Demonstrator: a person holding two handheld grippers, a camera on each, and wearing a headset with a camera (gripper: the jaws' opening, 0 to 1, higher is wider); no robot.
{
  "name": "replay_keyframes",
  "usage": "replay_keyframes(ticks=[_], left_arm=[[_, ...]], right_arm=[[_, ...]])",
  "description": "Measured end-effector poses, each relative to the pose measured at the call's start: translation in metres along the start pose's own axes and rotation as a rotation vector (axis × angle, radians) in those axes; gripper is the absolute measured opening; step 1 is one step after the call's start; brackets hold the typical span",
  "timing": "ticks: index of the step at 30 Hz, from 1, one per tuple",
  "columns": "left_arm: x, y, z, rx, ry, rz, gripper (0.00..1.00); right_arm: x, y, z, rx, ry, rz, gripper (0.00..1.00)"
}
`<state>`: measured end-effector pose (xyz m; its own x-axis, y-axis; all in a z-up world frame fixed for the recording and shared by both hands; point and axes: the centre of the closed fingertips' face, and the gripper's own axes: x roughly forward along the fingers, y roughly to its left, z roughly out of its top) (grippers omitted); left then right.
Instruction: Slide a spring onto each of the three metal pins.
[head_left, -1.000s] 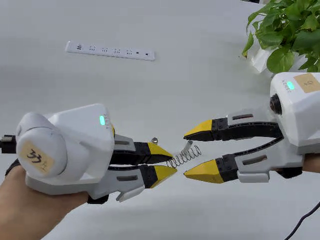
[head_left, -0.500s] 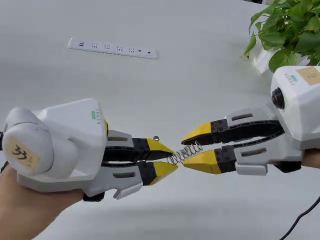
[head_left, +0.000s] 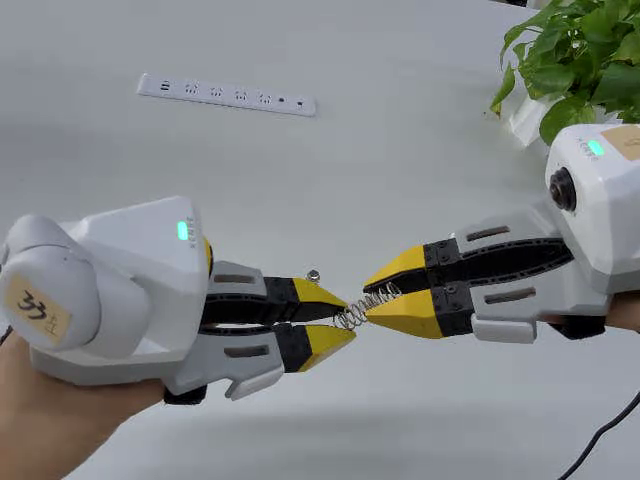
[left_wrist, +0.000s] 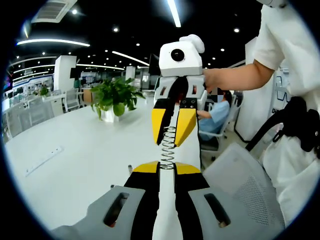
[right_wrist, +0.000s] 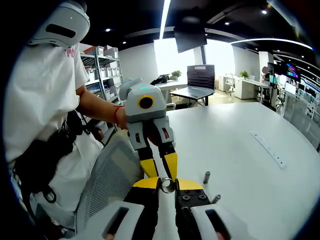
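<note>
A small coil spring (head_left: 365, 305) hangs in the air between the two grippers, above the white table (head_left: 400, 150). My left gripper (head_left: 348, 320) is shut on its left end and my right gripper (head_left: 367, 300) is shut on its right end. In the left gripper view the spring (left_wrist: 167, 145) runs from my own jaws (left_wrist: 166, 167) up into the right gripper (left_wrist: 169, 142). In the right gripper view the spring (right_wrist: 167, 185) shows end-on between my jaws. A metal pin (head_left: 313, 275) stands on the table behind the left jaws. Two pins (right_wrist: 206, 177) (right_wrist: 215, 199) stand near the right jaws.
A white power strip (head_left: 226, 95) lies at the far left of the table. A potted plant (head_left: 580, 60) stands at the far right corner. A black cable (head_left: 600, 440) trails at the lower right. A mesh chair (right_wrist: 107, 180) stands beside the person.
The right gripper's jaws were wide open around the spring a second ago and have shut on its free end. The left gripper kept its hold on the other end.
</note>
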<state>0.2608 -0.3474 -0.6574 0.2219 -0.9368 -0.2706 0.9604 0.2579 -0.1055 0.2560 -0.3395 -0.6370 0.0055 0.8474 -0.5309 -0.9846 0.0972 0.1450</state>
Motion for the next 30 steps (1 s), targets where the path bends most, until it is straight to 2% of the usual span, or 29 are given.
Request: replay_keyframes(ticks=[17, 23, 30], left_arm=[[0.002, -0.002, 0.0, 0.001, 0.003, -0.015, 0.06], [0.002, -0.002, 0.001, 0.003, 0.001, -0.021, 0.06], [0.002, -0.003, 0.0, 0.008, 0.003, -0.024, 0.06]], right_arm=[[0.002, 0.003, 0.004, -0.042, 0.033, 0.025, 0.06], [0.006, 0.006, 0.01, -0.067, 0.053, 0.034, 0.06], [0.006, 0.007, 0.008, -0.085, 0.083, 0.041, 0.06]])
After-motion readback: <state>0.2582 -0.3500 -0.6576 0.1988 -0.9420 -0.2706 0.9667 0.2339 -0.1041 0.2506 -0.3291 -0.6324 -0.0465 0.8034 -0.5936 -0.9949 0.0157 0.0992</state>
